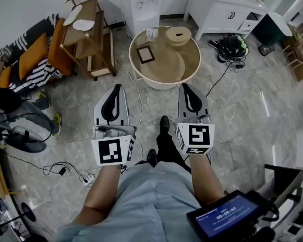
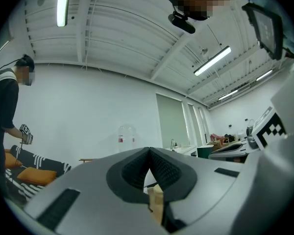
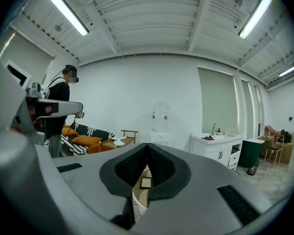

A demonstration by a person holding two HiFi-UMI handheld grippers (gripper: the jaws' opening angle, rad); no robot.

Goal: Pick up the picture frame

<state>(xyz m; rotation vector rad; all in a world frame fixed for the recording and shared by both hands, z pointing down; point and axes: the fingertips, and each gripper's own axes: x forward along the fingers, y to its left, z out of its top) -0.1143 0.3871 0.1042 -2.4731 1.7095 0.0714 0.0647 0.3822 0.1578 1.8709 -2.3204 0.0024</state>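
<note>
The picture frame (image 1: pixel 145 54), small and dark-edged, lies flat on the left part of a round beige table (image 1: pixel 192 67), beside a round wooden block (image 1: pixel 179 36). Both grippers hover over the floor short of the table, pointing at it. My left gripper (image 1: pixel 117 86) is shut and empty, off the table's near left rim. My right gripper (image 1: pixel 185 86) is shut and empty, just off the near right rim. In the right gripper view the frame (image 3: pixel 145 182) shows below the closed jaw tips (image 3: pixel 147 148). The left gripper view shows its shut tips (image 2: pixel 149 153) and a slice of the table (image 2: pixel 157 199).
A wooden rack (image 1: pixel 91 39) with white plates stands left of the table, a sofa with orange cushions (image 1: pixel 35 54) further left. A white cabinet (image 1: pixel 224 9) and a black bag (image 1: pixel 234 45) are at the back right. Cables (image 1: pixel 65 169) lie on the floor. Another person (image 3: pixel 59 106) stands by the sofa.
</note>
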